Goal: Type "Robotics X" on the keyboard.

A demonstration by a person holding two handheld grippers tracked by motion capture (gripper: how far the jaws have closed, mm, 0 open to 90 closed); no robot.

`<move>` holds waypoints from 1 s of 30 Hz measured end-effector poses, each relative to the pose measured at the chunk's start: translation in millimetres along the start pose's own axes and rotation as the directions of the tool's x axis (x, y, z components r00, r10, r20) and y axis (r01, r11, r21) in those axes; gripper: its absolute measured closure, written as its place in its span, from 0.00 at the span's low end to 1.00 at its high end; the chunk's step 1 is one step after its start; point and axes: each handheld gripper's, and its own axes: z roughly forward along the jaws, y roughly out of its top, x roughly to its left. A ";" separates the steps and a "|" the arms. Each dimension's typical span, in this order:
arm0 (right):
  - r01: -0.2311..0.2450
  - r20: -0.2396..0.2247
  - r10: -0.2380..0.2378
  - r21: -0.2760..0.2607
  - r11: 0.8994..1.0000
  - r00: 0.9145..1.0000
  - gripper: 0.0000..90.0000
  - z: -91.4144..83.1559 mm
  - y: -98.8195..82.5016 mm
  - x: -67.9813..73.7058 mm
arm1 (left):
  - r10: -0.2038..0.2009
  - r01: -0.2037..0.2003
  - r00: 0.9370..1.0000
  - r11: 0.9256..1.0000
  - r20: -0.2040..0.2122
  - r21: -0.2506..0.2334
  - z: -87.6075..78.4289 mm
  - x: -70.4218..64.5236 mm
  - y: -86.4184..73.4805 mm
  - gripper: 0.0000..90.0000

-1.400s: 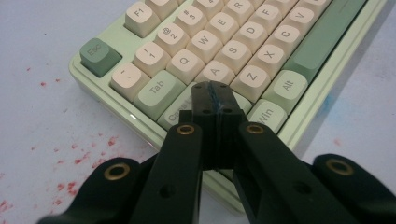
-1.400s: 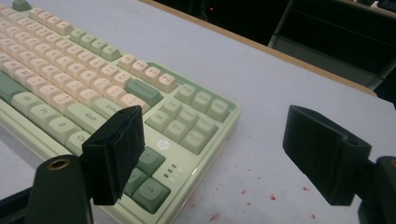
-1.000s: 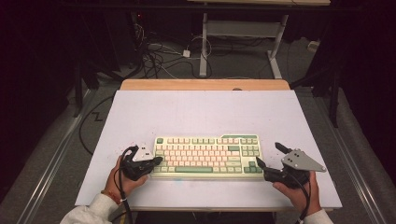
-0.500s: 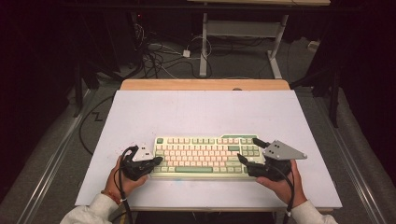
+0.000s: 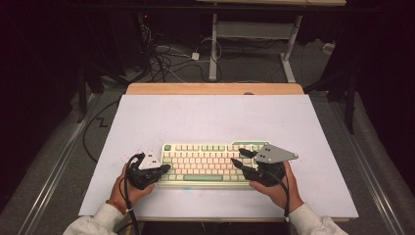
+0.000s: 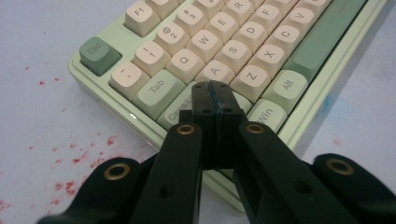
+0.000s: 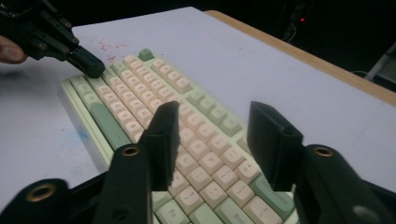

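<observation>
At the left edge of the desk (image 5: pixel 147 117), the left tongs (image 5: pixel 165 169) rest with their jaws pressed fully together, nothing between them. In the left gripper view the joined tips (image 6: pixel 212 95) sit on the keyboard's (image 5: pixel 210 163) left end, over the key between Tab and the bottom row and just below the A key. Closed like this, the tips make one narrow point, which suits pressing a single key or steadying that end of the board. Small red specks (image 6: pixel 88 158) dot the white surface just beside that corner.

The keyboard, pale green with cream keys, lies flat near the front edge of the desk, between the two hands, its long side running across.

On the right, the right tongs (image 5: pixel 238 157) hang over the keyboard's right half. Their jaws have just been closing, yet a clear gap remains between them, and they hold nothing; in the right gripper view the keys (image 7: pixel 205 161) show through the gap. They seem to be narrowing toward the same pointed shape as the left pair, probably so that they too can strike one key without catching its neighbours.
</observation>
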 end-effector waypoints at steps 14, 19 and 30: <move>0.047 -0.105 -0.039 0.073 0.996 0.994 1.00 43.2 13.6 15.2 | -0.004 0.004 1.000 1.000 0.004 -0.003 0.0 0.6 -0.7 0.98; 0.071 -0.130 -0.058 0.100 0.992 0.990 1.00 65.5 21.1 22.5 | -0.006 0.006 1.000 1.000 0.007 -0.008 0.1 1.0 -1.3 0.98; 0.123 -0.152 -0.100 0.156 0.980 0.983 1.00 103.6 34.4 37.3 | -0.007 0.007 1.000 1.000 0.007 -0.011 0.2 0.9 -1.9 0.98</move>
